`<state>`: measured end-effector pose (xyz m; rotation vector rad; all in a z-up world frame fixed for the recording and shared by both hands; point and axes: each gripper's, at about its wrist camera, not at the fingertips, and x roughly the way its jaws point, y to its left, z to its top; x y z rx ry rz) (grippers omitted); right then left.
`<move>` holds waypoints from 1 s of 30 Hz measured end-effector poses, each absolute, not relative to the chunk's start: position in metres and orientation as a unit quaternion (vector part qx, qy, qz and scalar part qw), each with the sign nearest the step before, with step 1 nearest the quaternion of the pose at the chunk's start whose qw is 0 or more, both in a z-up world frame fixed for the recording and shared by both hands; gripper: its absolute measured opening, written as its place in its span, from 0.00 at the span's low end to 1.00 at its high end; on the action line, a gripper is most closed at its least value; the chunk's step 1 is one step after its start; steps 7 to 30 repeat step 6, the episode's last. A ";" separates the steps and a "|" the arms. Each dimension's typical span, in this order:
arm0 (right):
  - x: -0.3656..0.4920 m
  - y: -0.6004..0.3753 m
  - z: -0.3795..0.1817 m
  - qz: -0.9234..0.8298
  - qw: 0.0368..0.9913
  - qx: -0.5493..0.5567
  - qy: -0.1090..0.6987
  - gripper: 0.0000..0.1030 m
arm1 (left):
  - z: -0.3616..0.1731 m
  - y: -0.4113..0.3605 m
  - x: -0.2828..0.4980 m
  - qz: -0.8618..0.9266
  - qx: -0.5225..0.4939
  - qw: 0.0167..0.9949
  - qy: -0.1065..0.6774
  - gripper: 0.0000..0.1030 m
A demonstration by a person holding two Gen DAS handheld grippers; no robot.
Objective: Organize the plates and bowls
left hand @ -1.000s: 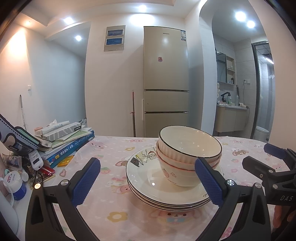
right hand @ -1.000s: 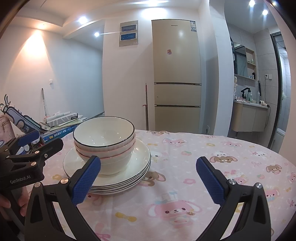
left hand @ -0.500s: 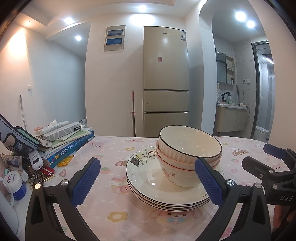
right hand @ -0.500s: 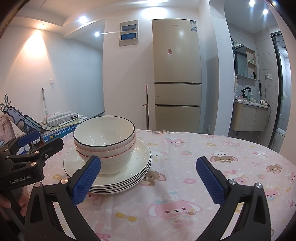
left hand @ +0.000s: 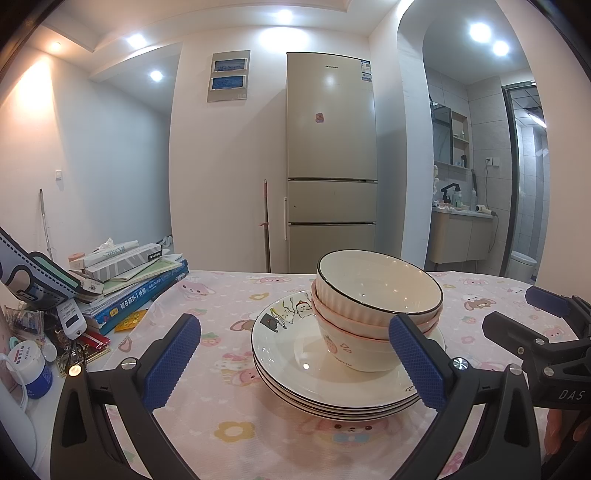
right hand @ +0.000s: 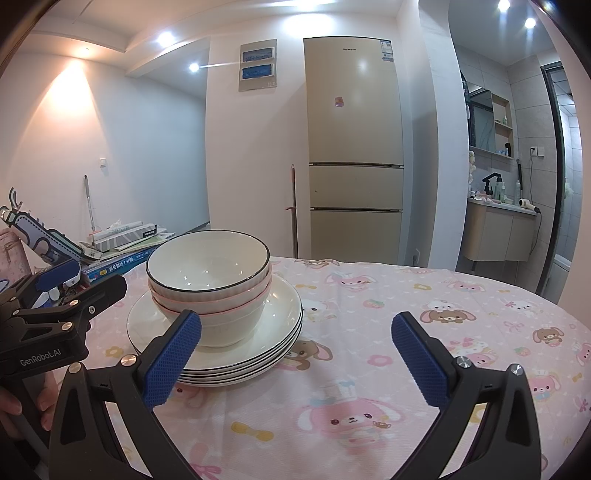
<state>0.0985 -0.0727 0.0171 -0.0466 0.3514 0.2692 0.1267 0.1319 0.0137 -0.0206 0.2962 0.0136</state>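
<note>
- Bowls (left hand: 376,314), nested, sat on stacked plates (left hand: 332,384) mid-worktop (right hand: 406,369).
- Left gripper (left hand: 295,362) and right gripper (right hand: 295,362) both spread wide, holding nothing, flanking the stack.
- Ceramic: judged rigid, glazed-slick, breakable, heavy as a pile; best taken one piece at a time, by the rim.
- Soft pink cartoon cloth over worktop; books (left hand: 129,284) at left; fridge (left hand: 330,162) behind.

Scene was brightly lit by recessed ceiling spotlights (left hand: 284,16) — glare flared on the fridge door (left hand: 328,81); fisheye bowing and dark vignetting marked frame edges.
</note>
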 end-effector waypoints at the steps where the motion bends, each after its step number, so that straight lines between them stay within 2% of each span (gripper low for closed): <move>1: 0.098 -0.072 0.017 0.134 0.975 -0.023 0.174 1.00 | 0.014 0.132 0.126 0.007 -0.010 0.989 0.148 1.00; 30: 0.098 -0.073 0.017 0.134 0.975 -0.023 0.175 1.00 | 0.014 0.132 0.127 0.007 -0.010 0.989 0.148 1.00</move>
